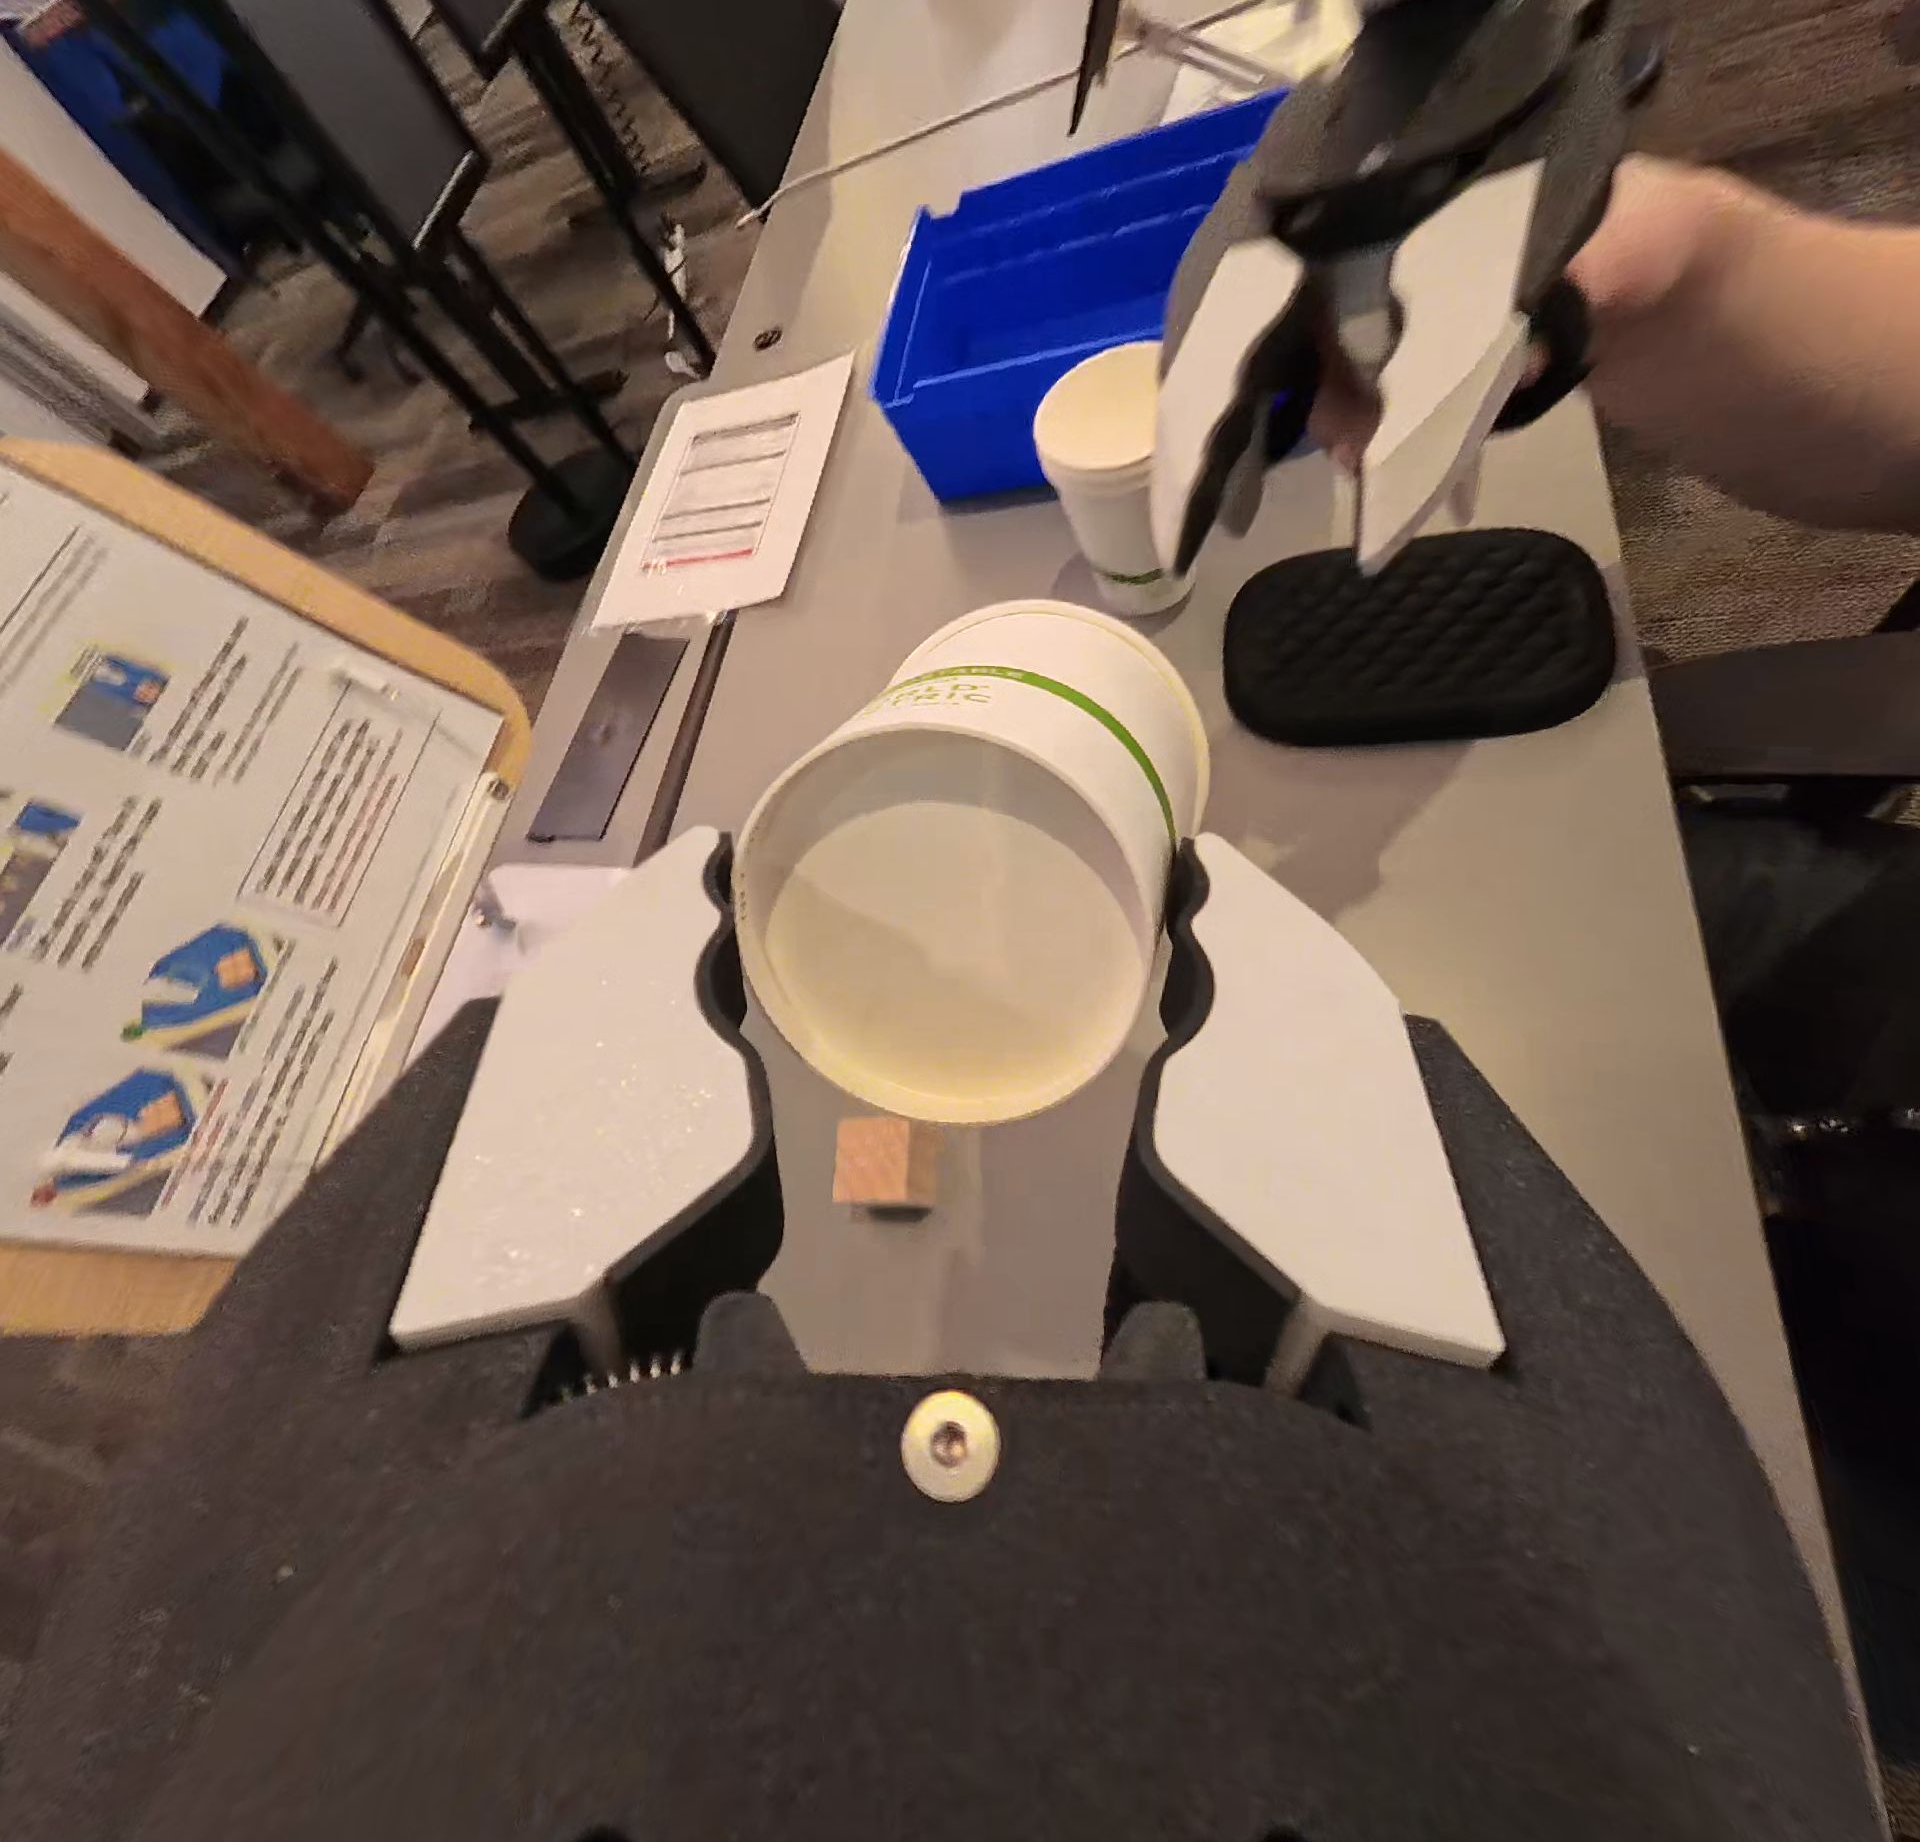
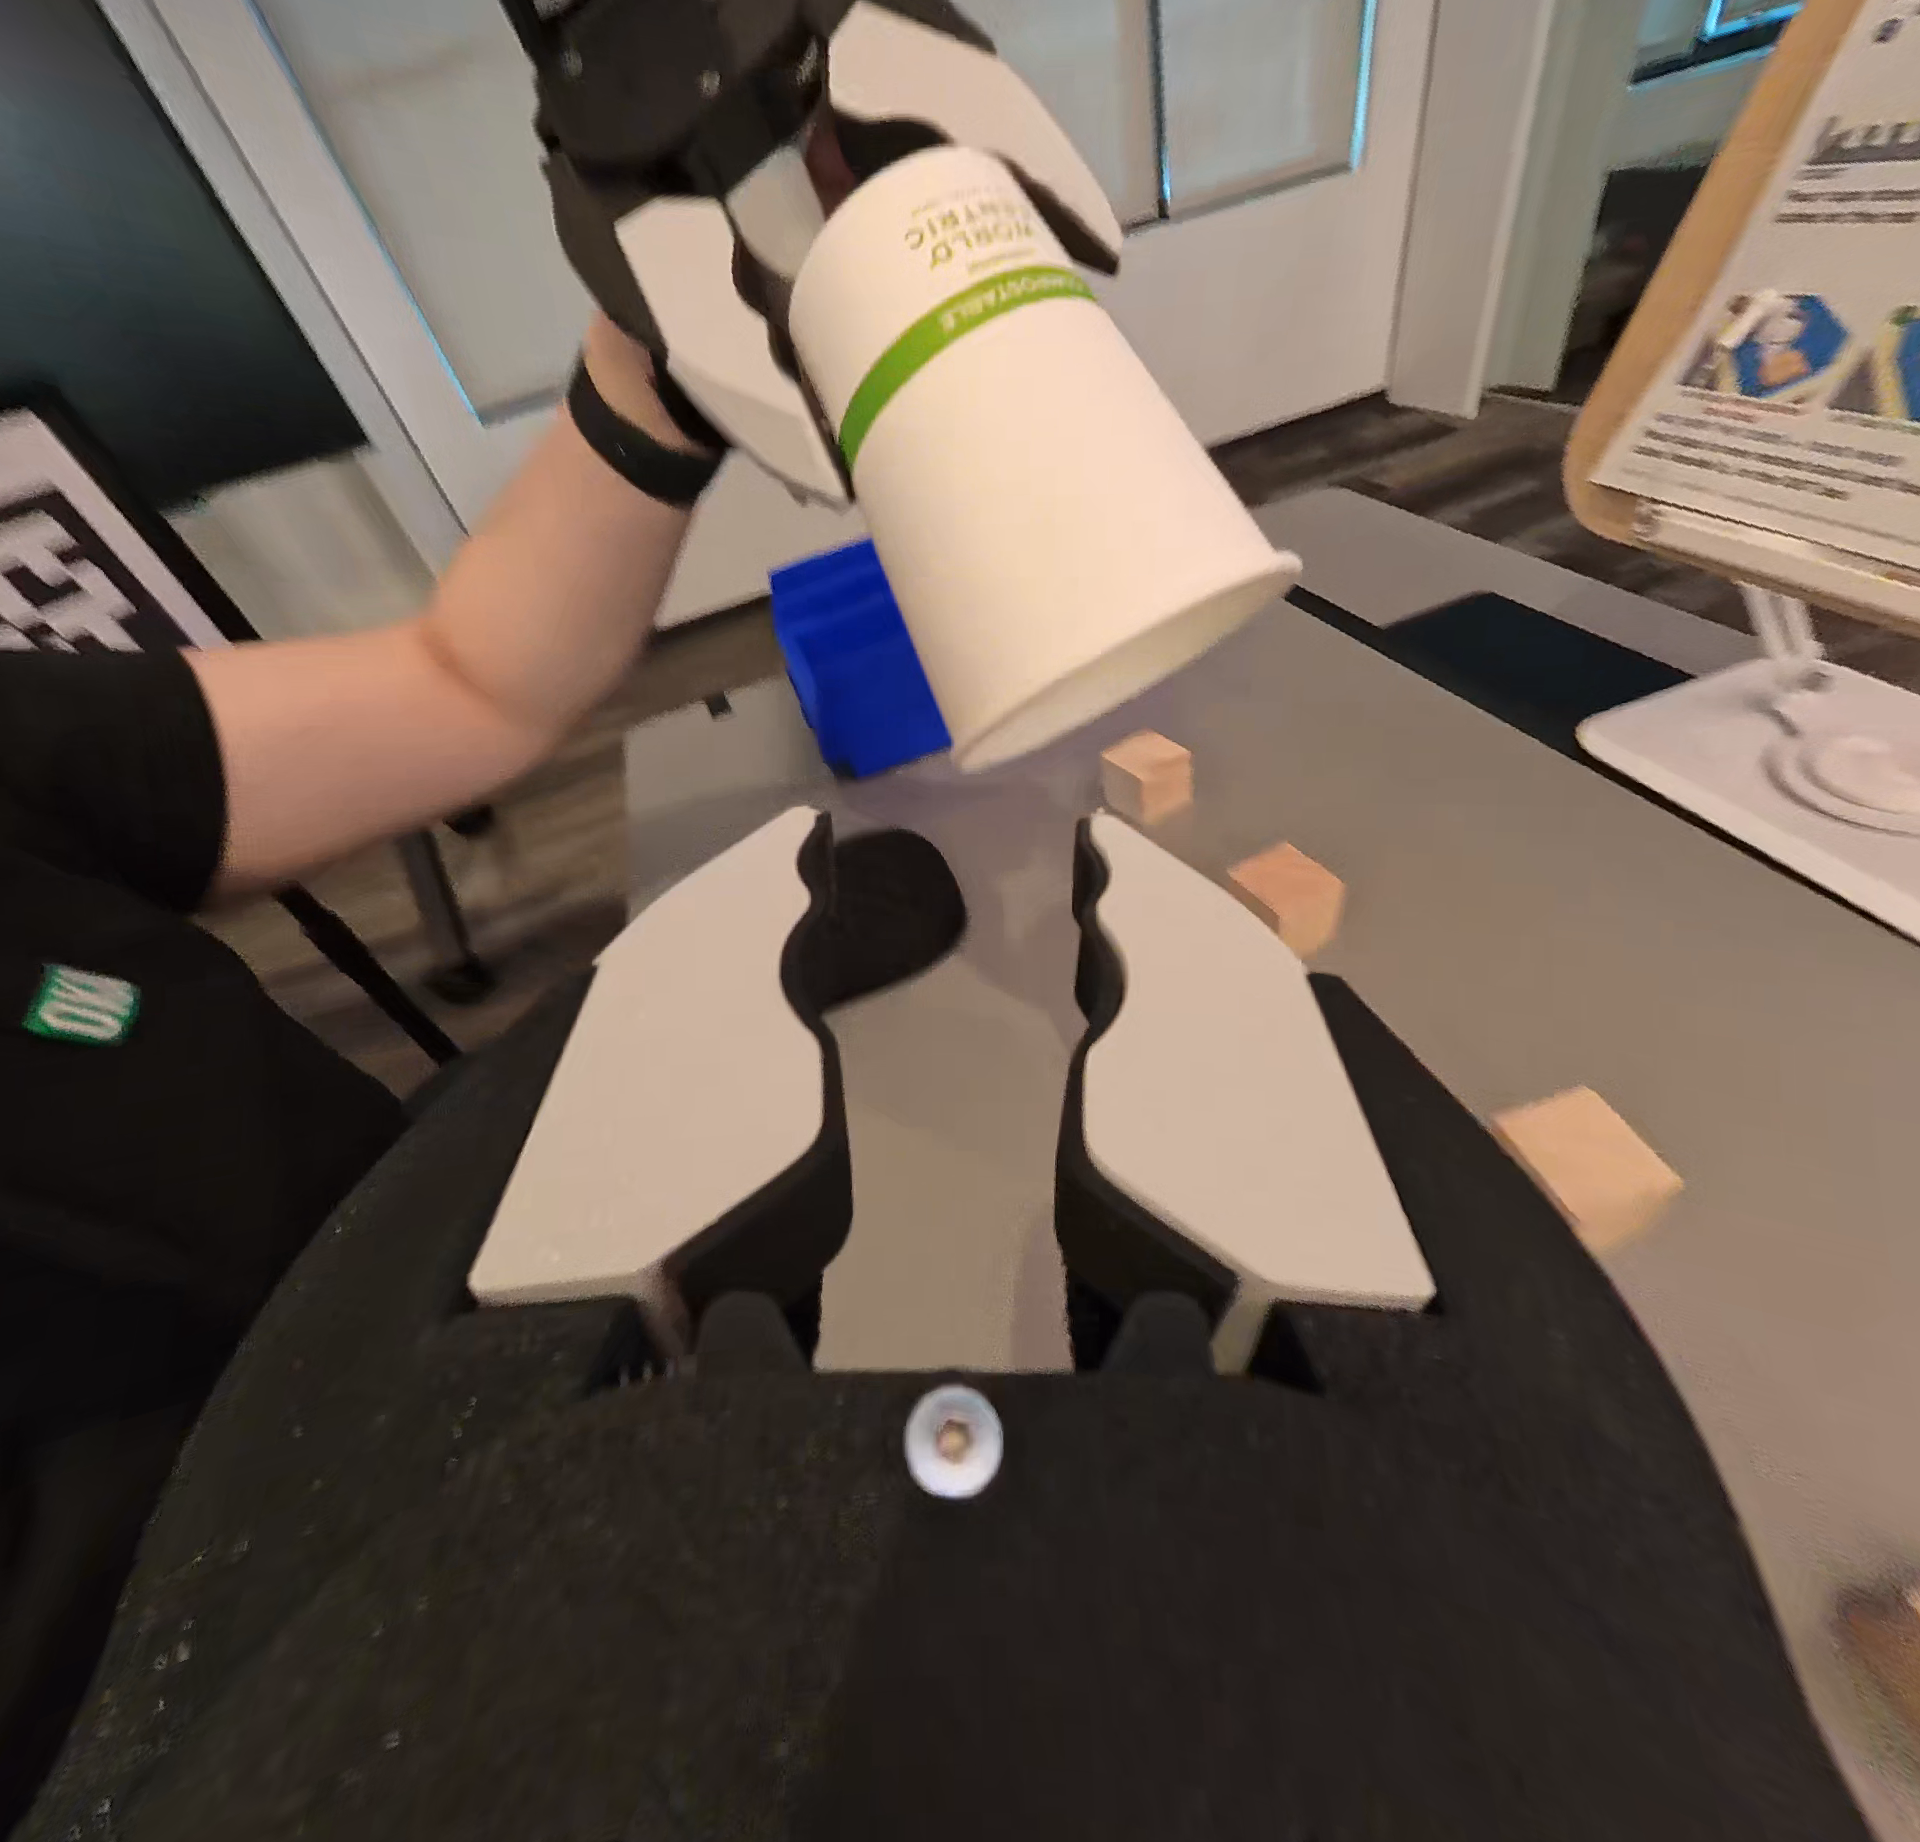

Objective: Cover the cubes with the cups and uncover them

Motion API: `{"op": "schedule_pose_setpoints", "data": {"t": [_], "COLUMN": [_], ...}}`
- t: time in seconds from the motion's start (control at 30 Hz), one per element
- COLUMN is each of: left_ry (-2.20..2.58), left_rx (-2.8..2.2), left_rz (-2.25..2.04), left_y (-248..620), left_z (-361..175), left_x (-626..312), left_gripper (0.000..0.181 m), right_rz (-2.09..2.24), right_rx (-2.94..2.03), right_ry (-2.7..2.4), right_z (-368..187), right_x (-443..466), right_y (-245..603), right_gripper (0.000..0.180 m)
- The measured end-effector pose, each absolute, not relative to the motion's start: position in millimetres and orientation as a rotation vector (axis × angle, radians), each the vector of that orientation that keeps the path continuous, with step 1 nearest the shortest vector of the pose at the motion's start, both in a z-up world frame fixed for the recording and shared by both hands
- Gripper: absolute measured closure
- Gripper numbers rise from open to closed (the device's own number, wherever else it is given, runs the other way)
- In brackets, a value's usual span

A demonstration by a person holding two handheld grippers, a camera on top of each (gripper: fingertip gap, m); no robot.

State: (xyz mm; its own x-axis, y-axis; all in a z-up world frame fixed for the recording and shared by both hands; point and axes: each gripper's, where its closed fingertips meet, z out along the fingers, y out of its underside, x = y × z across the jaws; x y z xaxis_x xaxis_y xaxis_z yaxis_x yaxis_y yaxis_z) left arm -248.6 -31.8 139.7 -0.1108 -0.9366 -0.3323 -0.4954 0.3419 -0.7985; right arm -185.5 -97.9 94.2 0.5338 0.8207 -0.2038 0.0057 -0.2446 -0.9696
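My left gripper (image 1: 956, 919) grasps one paper cup (image 1: 971, 857), tilted above one wooden cube (image 1: 886, 1160). My right gripper (image 2: 951, 919) is released, empty. Counted: two cups, three cubes, one blue bin (image 1: 1049, 338). Grey table (image 1: 1455, 961); carpeted room.

Blue bin (image 1: 1039, 275), black pad (image 1: 1423, 639), printed sheet (image 1: 727, 493) (laminated), leaflet stand (image 1: 156, 857).
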Motion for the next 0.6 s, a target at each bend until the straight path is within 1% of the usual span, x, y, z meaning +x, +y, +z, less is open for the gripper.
{"op": "schedule_pose_setpoints", "data": {"t": [0.23, 0.33, 0.4, 0.43, 0.47, 0.5, 0.6], "left_ry": [1.778, 1.789, 1.798, 1.803, 1.809, 1.811, 1.802], "left_rx": [-1.225, -1.22, -1.217, -1.217, -1.218, -1.217, -1.211], "left_rz": [-0.667, -0.699, -0.717, -0.722, -0.727, -0.728, -0.737], "left_y": [-47, -52, -54, -56, -57, -57, -58], "left_z": [139, 136, 133, 130, 128, 125, 119], "left_x": [-231, -230, -229, -229, -228, -228, -227], "left_gripper": [0.102, 0.102, 0.102, 0.102, 0.102, 0.103, 0.103], "right_rz": [1.16, 1.286, 1.366, 1.406, 1.446, 1.484, 1.521], "right_rx": [-1.515, -1.452, -1.393, -1.357, -1.319, -1.288, -1.313], "right_ry": [-0.632, -0.634, -0.638, -0.64, -0.646, -0.649, -0.634], "right_z": [105, 111, 115, 118, 121, 123, 117], "right_x": [-203, -210, -212, -212, -212, -211, -209], "right_y": [-88, -92, -96, -99, -102, -105, -104], "right_gripper": [0.139, 0.144, 0.155, 0.162, 0.174, 0.177, 0.179]}}
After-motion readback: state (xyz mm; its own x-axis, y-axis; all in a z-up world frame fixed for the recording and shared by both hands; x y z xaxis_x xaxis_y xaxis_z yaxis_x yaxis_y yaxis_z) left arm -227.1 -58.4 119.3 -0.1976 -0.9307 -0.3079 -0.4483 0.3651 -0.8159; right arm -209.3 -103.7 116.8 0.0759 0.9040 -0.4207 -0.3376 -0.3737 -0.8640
